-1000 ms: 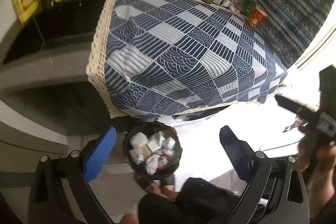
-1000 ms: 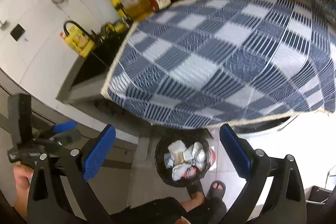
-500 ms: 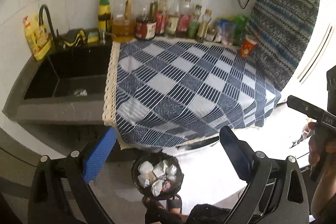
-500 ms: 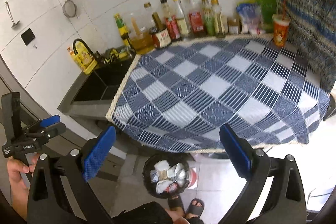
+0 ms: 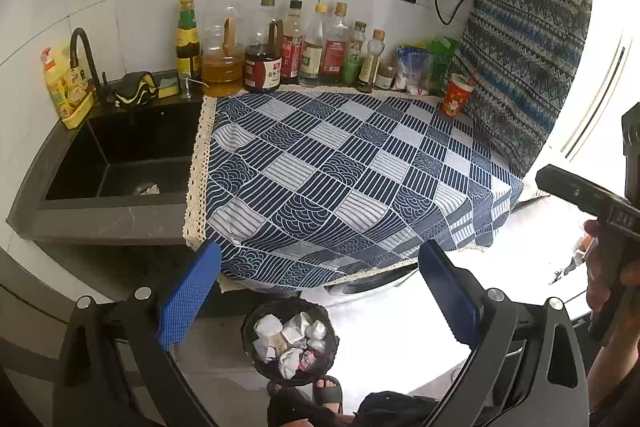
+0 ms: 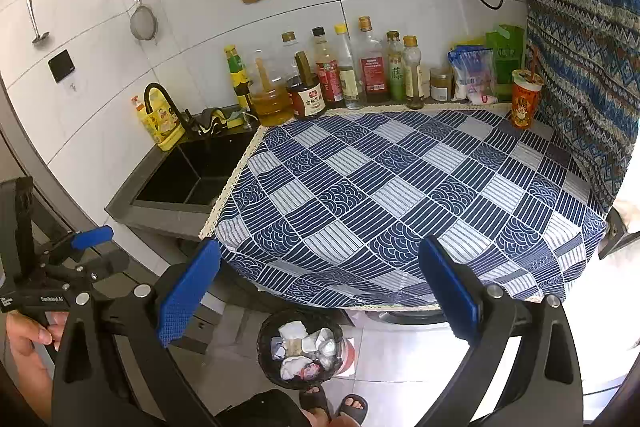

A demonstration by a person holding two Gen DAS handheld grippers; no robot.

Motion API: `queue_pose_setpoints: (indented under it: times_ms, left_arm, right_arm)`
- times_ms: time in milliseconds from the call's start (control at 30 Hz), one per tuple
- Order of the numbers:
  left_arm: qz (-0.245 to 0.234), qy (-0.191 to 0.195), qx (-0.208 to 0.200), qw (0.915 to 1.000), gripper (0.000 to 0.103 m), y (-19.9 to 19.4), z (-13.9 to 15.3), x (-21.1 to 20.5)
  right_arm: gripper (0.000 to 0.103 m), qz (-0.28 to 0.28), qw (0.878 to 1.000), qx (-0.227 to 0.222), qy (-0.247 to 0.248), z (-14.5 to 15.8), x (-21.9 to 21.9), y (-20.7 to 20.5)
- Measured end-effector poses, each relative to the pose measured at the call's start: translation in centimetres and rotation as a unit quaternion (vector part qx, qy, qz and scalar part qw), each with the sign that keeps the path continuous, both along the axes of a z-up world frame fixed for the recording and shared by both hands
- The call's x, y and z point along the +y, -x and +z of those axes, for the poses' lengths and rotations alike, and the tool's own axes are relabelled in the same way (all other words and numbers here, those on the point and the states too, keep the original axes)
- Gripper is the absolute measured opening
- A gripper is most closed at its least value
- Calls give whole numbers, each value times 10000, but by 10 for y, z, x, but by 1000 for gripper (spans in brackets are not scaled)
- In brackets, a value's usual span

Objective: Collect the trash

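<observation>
A black wire trash basket [image 5: 290, 341] [image 6: 301, 349] stands on the floor below the counter's front edge, holding several crumpled white papers and wrappers. My left gripper [image 5: 320, 291] hangs open above and in front of it, nothing between its blue pads. My right gripper [image 6: 320, 291] is likewise open and empty, held high facing the blue checked cloth [image 6: 400, 203] [image 5: 340, 179] that covers the counter. No loose trash shows on the cloth. In the right wrist view the left gripper [image 6: 68, 259] appears at the left edge, held by a hand.
A row of sauce bottles [image 5: 296, 47] lines the tiled wall, with a red paper cup [image 5: 456, 95] and snack bags [image 6: 492, 67] at the back right. A black sink [image 5: 116, 159] lies left of the cloth. The person's sandalled feet [image 6: 340, 403] stand beside the basket.
Both grippers have lifted and tilted up, away from the basket, so the wall and bottles fill more of each view. Both stayed open and empty.
</observation>
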State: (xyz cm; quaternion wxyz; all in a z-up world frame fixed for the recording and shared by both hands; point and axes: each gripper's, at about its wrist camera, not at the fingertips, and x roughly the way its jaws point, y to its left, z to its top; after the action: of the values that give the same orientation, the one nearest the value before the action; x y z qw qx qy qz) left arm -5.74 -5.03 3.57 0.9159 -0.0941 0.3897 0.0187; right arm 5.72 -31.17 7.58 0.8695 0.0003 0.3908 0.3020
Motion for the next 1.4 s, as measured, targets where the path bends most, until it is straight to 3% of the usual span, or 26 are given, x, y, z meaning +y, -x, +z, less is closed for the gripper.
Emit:
queue_pose_setpoints:
  times_ms: [1400]
  left_arm:
    - [66,148,39,9999,96,-9,-5,7]
  right_arm:
    - [98,-13,9998,78,159,-5,10,-6]
